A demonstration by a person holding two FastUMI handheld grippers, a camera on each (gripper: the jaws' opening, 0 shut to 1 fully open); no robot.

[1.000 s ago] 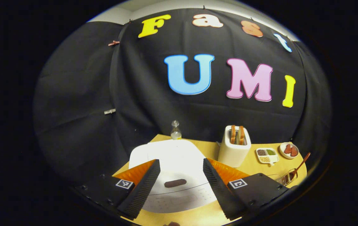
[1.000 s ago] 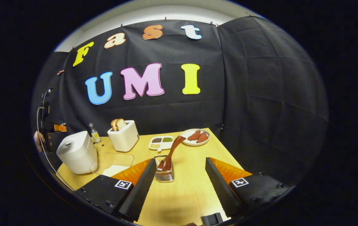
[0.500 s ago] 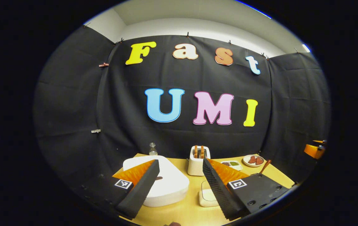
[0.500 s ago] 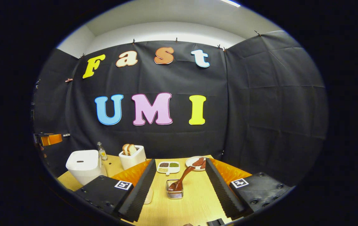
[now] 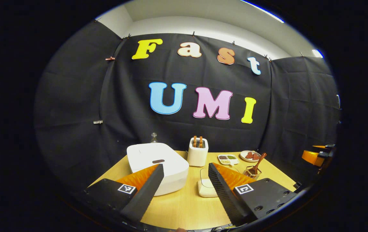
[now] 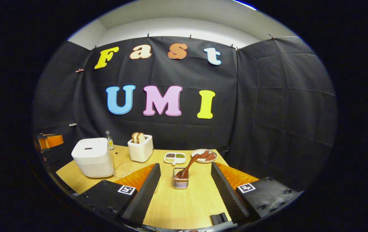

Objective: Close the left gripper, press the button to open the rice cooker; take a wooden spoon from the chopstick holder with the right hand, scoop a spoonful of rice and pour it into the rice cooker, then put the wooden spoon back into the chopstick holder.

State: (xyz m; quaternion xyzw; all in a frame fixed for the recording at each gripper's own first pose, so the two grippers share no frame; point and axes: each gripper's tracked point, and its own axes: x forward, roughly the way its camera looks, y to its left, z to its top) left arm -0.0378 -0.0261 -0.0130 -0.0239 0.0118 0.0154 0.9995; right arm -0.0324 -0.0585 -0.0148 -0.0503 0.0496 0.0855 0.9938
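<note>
Left to right across the wooden table point(image 6: 184, 206). My left gripper point(image 5: 184, 187) hung back from the rice cooker point(image 5: 156, 162), fingers spread wide, nothing between them. The cooker sat at the table's left end with its lid down and the dark button point(image 5: 158, 161) showing on top, ahead of my left-hand finger. Behind it stood a small glass bottle point(image 5: 153, 138); next along, the white toaster point(image 5: 198, 151) with bread in its slots. In front of the toaster lay a clear container of rice point(image 5: 207, 187), low and hard to make out.

Further right: a divided dish of grains point(image 6: 174, 157), a plate of reddish slices point(image 6: 204, 155), and the wire chopstick holder point(image 6: 180, 182) with the wooden spoon point(image 6: 188, 167) leaning out of it, handle tilted up and to the right. My right gripper point(image 6: 185, 190) pointed straight at the holder but stayed apart from it, fingers likewise spread and empty.

Risks as I judged them: the lid was not yet open, and pressing with fingers still apart could straddle the button instead of pushing it. The holder looked light; a tug on the slanted spoon might tip it. A loaded spoon carried across to the cooker could shed rice.
</note>
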